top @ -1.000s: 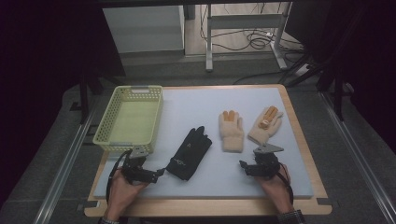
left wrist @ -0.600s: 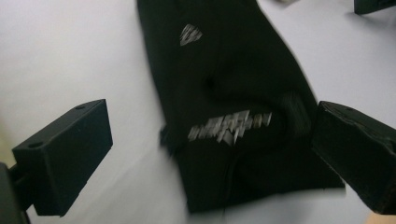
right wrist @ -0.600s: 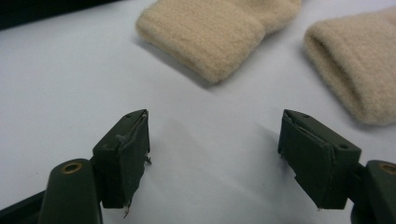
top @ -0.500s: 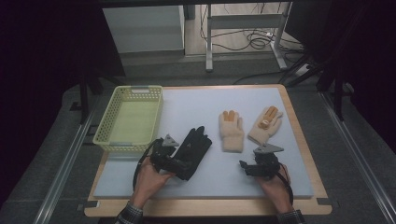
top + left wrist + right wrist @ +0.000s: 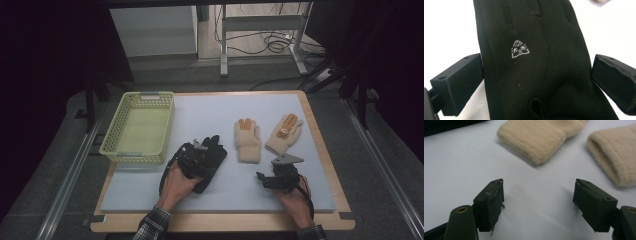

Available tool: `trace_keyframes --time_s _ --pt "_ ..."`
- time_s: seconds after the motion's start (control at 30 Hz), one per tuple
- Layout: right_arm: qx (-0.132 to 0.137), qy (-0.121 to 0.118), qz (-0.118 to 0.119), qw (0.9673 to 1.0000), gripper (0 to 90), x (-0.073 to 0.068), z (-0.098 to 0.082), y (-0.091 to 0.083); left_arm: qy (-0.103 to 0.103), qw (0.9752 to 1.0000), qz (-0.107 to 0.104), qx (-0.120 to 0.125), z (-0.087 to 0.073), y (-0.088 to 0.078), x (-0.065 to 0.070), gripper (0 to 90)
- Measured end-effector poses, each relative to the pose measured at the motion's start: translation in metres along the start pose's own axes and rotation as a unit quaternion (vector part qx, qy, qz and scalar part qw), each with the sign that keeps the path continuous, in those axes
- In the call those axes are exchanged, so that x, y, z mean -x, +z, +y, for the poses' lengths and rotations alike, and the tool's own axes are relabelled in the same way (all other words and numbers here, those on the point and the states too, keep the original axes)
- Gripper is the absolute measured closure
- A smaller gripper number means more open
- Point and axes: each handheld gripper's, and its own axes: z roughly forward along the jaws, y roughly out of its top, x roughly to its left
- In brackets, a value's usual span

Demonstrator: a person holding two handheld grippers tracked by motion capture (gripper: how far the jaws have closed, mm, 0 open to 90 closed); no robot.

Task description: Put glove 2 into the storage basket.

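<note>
A black glove with a small silver logo lies on the pale mat, left of centre. My left gripper hovers right over it, open, with one jaw on each side of the glove. Two beige knit gloves with orange fingertips lie farther right: one straight, the other slanted. My right gripper rests open on the mat just below them, its jaws holding nothing; both cuffs, the left and the right, lie a short way ahead of it.
A yellow-green plastic basket stands at the table's left side, close to the black glove. The pale mat covers a wooden table. Beyond the far edge are a metal frame and cables on the floor.
My left gripper has moved right and forward from the mat's near-left corner onto the black glove. The right gripper has stayed put.
</note>
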Motion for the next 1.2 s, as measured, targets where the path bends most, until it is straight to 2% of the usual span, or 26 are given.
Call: trace_keyframes --time_s 0.07,0.13,0.17,0.3,0.47,0.7,0.8,0.9,1.03,1.2 --pt "0.0 0.0 0.0 1.0 24.3 0.0 0.0 0.0 0.013 0.9999 0.002 -0.01 -0.001 0.003 0.006 0.0" --pt "0.0 0.0 0.0 1.0 24.3 0.0 0.0 0.0 0.039 0.9987 0.026 -0.019 -0.003 0.006 0.014 0.0" --pt "0.0 0.0 0.0 1.0 24.2 0.0 0.0 0.0 0.043 0.9985 0.03 -0.017 -0.003 0.007 0.016 0.0" --pt "0.0 0.0 0.0 1.0 24.2 0.0 0.0 0.0 0.026 0.9992 0.028 -0.015 -0.003 0.006 0.011 0.7" --pt "0.0 0.0 0.0 1.0 24.2 0.0 0.0 0.0 0.022 0.9991 0.034 -0.014 -0.001 0.0 0.005 18.1" --pt "0.0 -0.001 0.0 1.0 24.2 0.0 0.0 0.0 0.02 0.9986 0.048 -0.008 -0.003 -0.007 -0.002 54.2" --pt "0.0 0.0 0.0 1.0 24.2 0.0 0.0 0.0 0.018 0.9988 0.045 -0.007 -0.004 -0.008 -0.006 62.3" --pt "-0.001 -0.001 0.0 1.0 24.2 0.0 0.0 0.0 0.018 0.9992 0.034 -0.011 -0.002 -0.011 -0.011 64.5" --pt "0.0 -0.001 -0.001 1.0 24.2 0.0 0.0 0.0 0.007 0.9998 0.02 -0.006 0.007 -0.022 -0.019 64.4" --pt "0.0 -0.001 0.0 1.0 24.2 0.0 0.0 0.0 0.008 0.9995 0.029 0.011 0.021 -0.042 -0.024 63.9"
